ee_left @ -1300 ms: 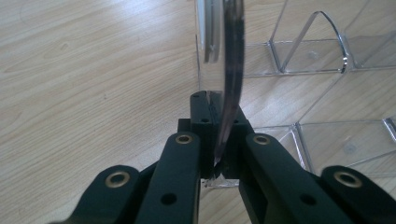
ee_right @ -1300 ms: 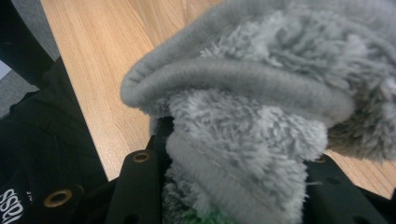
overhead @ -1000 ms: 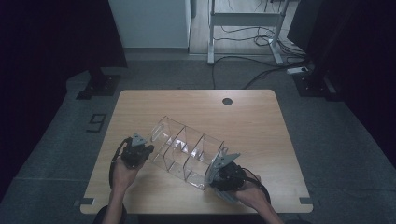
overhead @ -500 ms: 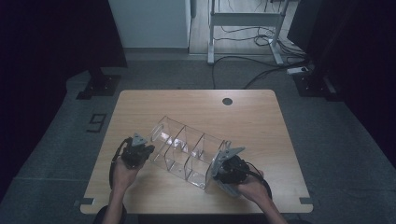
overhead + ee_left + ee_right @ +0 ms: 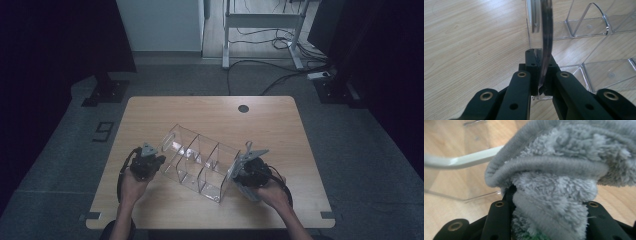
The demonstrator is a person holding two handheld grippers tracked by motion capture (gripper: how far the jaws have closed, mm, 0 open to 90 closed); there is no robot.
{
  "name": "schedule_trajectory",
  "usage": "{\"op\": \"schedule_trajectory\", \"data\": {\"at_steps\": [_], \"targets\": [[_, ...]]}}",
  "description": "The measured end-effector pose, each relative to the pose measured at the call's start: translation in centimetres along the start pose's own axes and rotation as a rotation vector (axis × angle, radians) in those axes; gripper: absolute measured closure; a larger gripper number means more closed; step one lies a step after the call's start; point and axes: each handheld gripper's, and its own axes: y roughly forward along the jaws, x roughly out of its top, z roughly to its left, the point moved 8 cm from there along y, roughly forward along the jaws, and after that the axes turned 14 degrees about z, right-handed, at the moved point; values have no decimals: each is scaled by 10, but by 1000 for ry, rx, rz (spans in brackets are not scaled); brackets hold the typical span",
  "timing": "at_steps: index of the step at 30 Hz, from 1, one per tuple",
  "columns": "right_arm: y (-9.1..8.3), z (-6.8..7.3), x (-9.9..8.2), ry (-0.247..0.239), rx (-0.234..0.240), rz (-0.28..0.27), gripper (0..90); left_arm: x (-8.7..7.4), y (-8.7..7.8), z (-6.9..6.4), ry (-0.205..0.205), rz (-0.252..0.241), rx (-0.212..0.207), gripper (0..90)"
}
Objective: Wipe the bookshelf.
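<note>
A clear acrylic organizer [image 5: 197,162] lies on the wooden table [image 5: 280,125], its long axis running diagonally between both hands. The left gripper [image 5: 539,75] is clamped on its near-left wall; the right gripper [image 5: 549,202], at the opposite end, holds a grey fluffy cloth [image 5: 564,170]. The right gripper view reveals the cloth's pile beside the clear edge.

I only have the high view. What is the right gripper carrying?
Observer: A bunched grey fluffy cloth, clamped between its fingers.
Operator: And the left gripper?
Observer: Its fingers are shut on the clear organizer's thin end wall.
Operator: Is the cloth on the organizer?
Observer: The right gripper view shows it right beside a clear wall's edge; contact can't be told.
</note>
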Motion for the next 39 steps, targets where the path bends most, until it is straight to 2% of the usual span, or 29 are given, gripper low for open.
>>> {"op": "schedule_trajectory", "data": {"at_steps": [7, 11, 21, 33, 39], "targets": [[-1, -19, 6, 36, -16, -19, 582, 0, 0, 0, -4, -2, -3, 868], [0, -25, 9, 43, -32, -20, 582, 0, 0, -1, -9, -2, -3, 868], [5, -27, 9, 44, -50, -9, 583, 1, 1, -1, -17, -1, 2, 867], [33, -27, -1, 31, -79, 90, 581, 1, 2, -1, -34, -3, -1, 867], [35, -26, -2, 31, -84, 93, 580, 1, 3, -2, -48, -5, 13, 870]]}}
